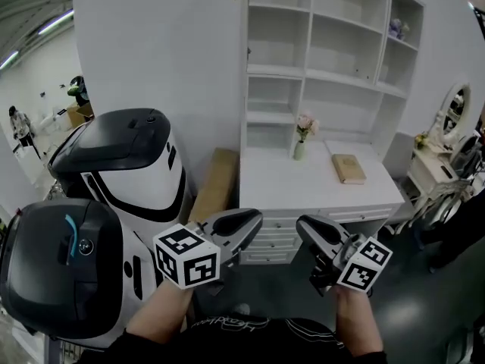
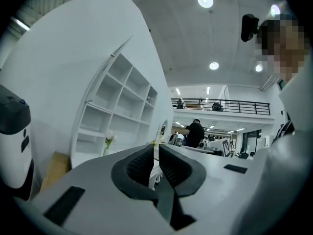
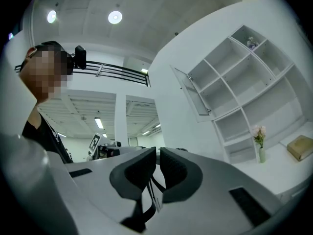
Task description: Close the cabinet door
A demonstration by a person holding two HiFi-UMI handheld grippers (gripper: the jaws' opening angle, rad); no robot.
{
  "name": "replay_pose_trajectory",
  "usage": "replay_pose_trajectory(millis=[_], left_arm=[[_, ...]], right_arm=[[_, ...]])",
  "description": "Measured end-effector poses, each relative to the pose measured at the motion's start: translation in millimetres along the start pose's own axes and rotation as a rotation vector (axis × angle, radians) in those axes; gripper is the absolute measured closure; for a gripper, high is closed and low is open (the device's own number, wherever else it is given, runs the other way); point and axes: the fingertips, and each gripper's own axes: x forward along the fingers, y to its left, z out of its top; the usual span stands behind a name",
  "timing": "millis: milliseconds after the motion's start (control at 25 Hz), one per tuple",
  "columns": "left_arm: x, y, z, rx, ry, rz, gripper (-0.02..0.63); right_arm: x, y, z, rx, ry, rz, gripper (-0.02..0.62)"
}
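A white shelf cabinet [image 1: 326, 59] stands over a white desk top [image 1: 318, 184]. Its small glazed door [image 3: 193, 94] hangs swung open at the upper left compartment; in the head view the door [image 1: 244, 21] shows edge-on. My left gripper [image 1: 254, 220] and right gripper [image 1: 303, 226] are held side by side in front of the desk, well below the door and apart from it. Both are shut with nothing between the pads, as the left gripper view [image 2: 156, 148] and the right gripper view [image 3: 157, 153] show.
A vase of flowers [image 1: 301, 149] and a tan book [image 1: 348, 168] are on the desk, with drawers [image 1: 333, 217] below. A large white-and-black robot [image 1: 129, 173] stands at the left, a tan board [image 1: 216, 184] leans beside it. A mirrored vanity [image 1: 455, 116] stands at the right.
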Motion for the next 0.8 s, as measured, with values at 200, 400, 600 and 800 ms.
replay_pose_trajectory(millis=[200, 400, 600, 800], left_arm=[[32, 86, 68, -0.011, -0.074, -0.031, 0.580], [62, 161, 128, 0.062, -0.134, -0.047, 0.580], [85, 221, 154, 0.054, -0.149, -0.108, 0.580], [101, 269, 203, 0.095, -0.237, -0.077, 0.578]], right_arm=[[68, -67, 38, -0.034, -0.019, -0.005, 0.541], [130, -123, 75, -0.059, -0.049, 0.008, 0.541], [176, -170, 85, -0.063, -0.054, 0.002, 0.541], [195, -206, 94, -0.066, -0.073, -0.058, 0.541]])
